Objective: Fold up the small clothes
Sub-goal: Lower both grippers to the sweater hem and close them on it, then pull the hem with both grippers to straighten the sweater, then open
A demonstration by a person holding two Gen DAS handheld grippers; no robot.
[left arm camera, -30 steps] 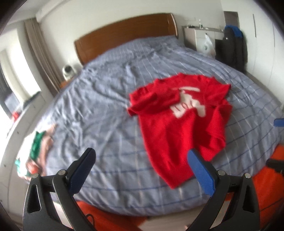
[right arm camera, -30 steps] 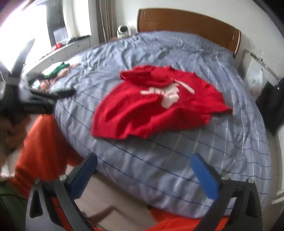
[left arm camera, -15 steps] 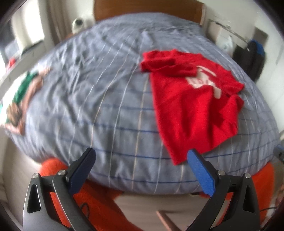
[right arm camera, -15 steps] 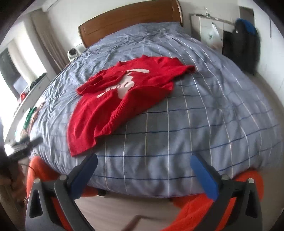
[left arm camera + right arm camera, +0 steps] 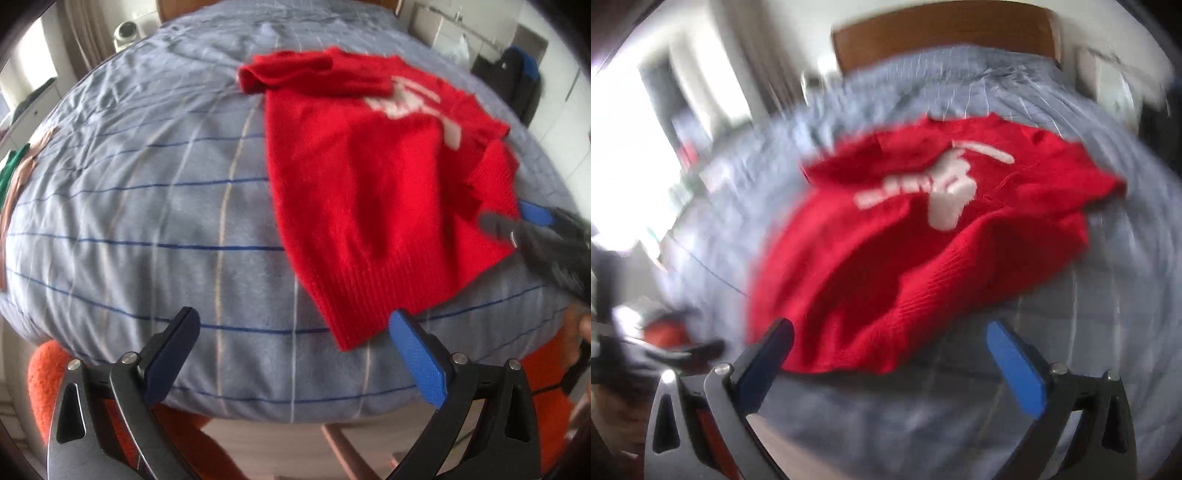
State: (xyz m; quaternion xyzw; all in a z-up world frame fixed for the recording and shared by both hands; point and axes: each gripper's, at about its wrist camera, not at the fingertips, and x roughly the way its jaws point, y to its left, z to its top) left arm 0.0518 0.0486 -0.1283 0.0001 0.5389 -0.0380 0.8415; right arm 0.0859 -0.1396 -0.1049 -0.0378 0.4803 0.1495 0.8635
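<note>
A small red sweater (image 5: 369,166) with a white print lies rumpled on the bed, its ribbed hem toward me and one sleeve folded over near the top. It also shows, blurred, in the right wrist view (image 5: 923,236). My left gripper (image 5: 295,332) is open and empty, just short of the hem's near left corner. My right gripper (image 5: 890,339) is open and empty, close over the hem's near edge. The right gripper also shows in the left wrist view (image 5: 535,225) at the sweater's right edge.
The bed (image 5: 147,203) has a grey-blue sheet with blue and white lines and a wooden headboard (image 5: 942,33). Other clothes (image 5: 14,173) lie at its left edge. An orange cloth (image 5: 48,373) hangs below the front edge. A dark jacket (image 5: 517,77) hangs at the back right.
Both grippers have moved in closer to the sweater's hem. The right gripper has swung in to the sweater's right edge, blurring its view. Both stay open.
</note>
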